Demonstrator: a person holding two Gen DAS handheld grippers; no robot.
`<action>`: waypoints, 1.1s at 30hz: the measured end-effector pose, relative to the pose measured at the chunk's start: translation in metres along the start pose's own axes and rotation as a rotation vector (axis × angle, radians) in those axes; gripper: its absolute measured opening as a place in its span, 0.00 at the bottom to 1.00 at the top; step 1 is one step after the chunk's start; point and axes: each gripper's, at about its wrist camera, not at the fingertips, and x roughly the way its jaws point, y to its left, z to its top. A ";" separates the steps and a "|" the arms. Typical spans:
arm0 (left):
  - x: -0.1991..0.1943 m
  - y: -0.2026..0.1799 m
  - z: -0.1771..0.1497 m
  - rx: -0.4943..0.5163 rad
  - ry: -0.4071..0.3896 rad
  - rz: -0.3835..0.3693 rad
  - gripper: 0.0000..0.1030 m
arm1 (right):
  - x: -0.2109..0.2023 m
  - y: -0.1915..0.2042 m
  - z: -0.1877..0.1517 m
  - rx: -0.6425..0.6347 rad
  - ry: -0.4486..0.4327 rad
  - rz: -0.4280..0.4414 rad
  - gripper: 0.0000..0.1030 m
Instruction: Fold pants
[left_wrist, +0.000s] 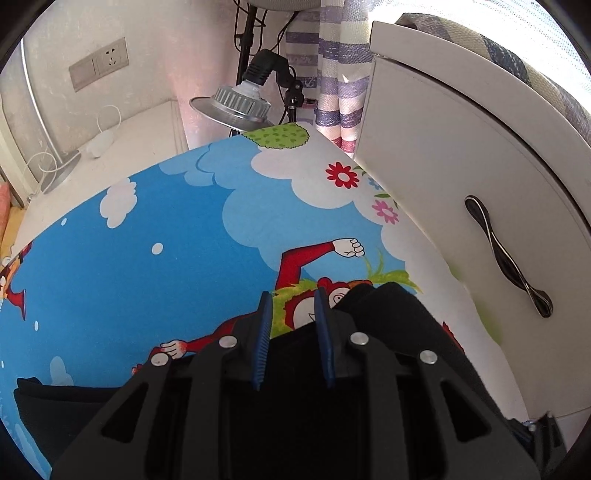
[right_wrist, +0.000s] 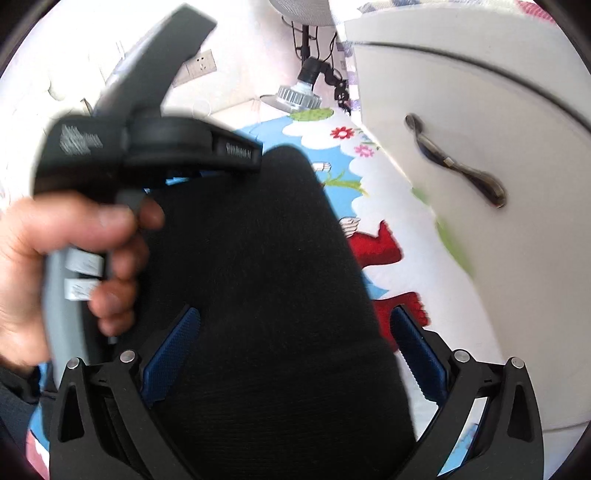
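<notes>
While the black pants (right_wrist: 266, 280) lie spread over the cartoon-printed sheet (left_wrist: 147, 229), their soft, matte knit reads as one dark slab, with a fine ribbed weave showing up close in the right wrist view. Its long axis runs away from that camera, narrowing to a rounded end that points toward the lamp (left_wrist: 236, 103) at the far edge. From the left wrist view, a bunched fold of the same cloth sits just right of the fingers, and a flat dark strip trails off to the lower left.

Left hand-held gripper (left_wrist: 293, 332): ribbed blue pads drawn in to a narrow gap, black cloth lying between them lower down; whether they actually pinch it, I cannot tell. Right hand-held gripper (right_wrist: 295, 354): blue textured pads spread wide, straddling the pants, neither one pressing the fabric.

A hand (right_wrist: 66, 266) wraps the grey handle of the left tool, blurred, at the left of the right wrist view.

Beyond the pants, the sheet is smooth and glossy-bright, blue sky, white clouds, red flowers. Alongside on the right stands a white cabinet (left_wrist: 461, 166) with a wavy dark metal handle (left_wrist: 506, 254). Striped curtain (left_wrist: 332, 74) hangs behind.
</notes>
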 end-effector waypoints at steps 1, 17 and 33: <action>0.000 0.000 0.000 -0.002 -0.003 0.003 0.23 | -0.018 0.001 0.002 0.003 -0.055 -0.021 0.95; -0.001 0.005 -0.001 -0.032 -0.020 -0.038 0.23 | -0.032 -0.010 -0.017 0.027 -0.090 -0.238 0.69; -0.108 -0.001 -0.058 0.065 -0.140 -0.197 0.36 | -0.022 -0.021 -0.011 0.009 -0.078 -0.242 0.77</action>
